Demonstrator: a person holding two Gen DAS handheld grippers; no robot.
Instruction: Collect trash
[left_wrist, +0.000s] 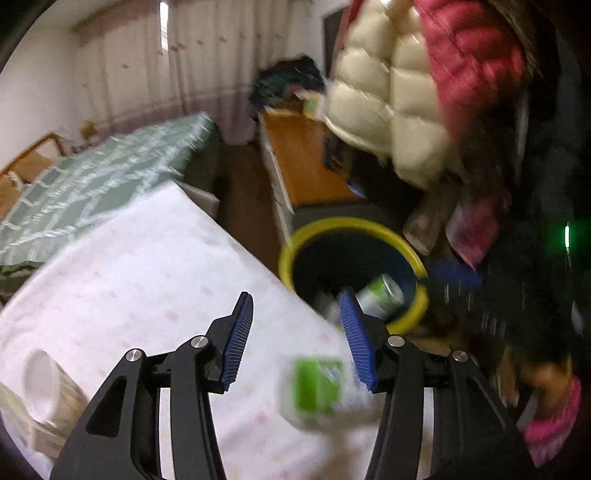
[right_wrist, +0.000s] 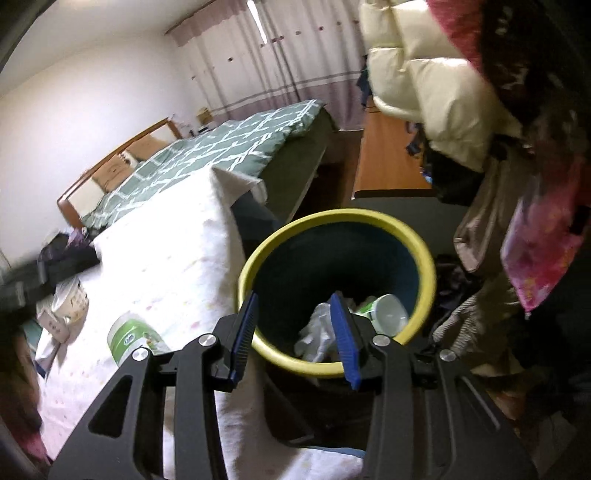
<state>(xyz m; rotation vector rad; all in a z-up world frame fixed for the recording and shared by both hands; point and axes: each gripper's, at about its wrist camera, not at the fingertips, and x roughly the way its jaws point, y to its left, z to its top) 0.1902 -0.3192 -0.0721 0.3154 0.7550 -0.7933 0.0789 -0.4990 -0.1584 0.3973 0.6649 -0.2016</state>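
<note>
A dark trash bin with a yellow rim (left_wrist: 295, 236) (right_wrist: 258, 251) stands beside the white-covered table (left_wrist: 147, 266) (right_wrist: 166, 258). Inside it lie a green-and-white can (left_wrist: 382, 297) (right_wrist: 384, 314) and crumpled white wrappers (right_wrist: 314, 332). My left gripper (left_wrist: 295, 314) is open and empty over the table's edge, with a blurred green-and-white cup (left_wrist: 319, 387) on the table between its fingers. My right gripper (right_wrist: 293, 308) is open and empty above the bin's near rim. The same green-and-white cup (right_wrist: 133, 338) lies on the table at its left.
A paper cup (left_wrist: 48, 384) (right_wrist: 70, 297) and a small box (right_wrist: 55, 326) sit on the table's left side. A bed with a green quilt (right_wrist: 207, 155), an orange desk (left_wrist: 306, 158) (right_wrist: 388, 155) and hanging jackets (left_wrist: 406, 81) (right_wrist: 436, 92) surround the bin.
</note>
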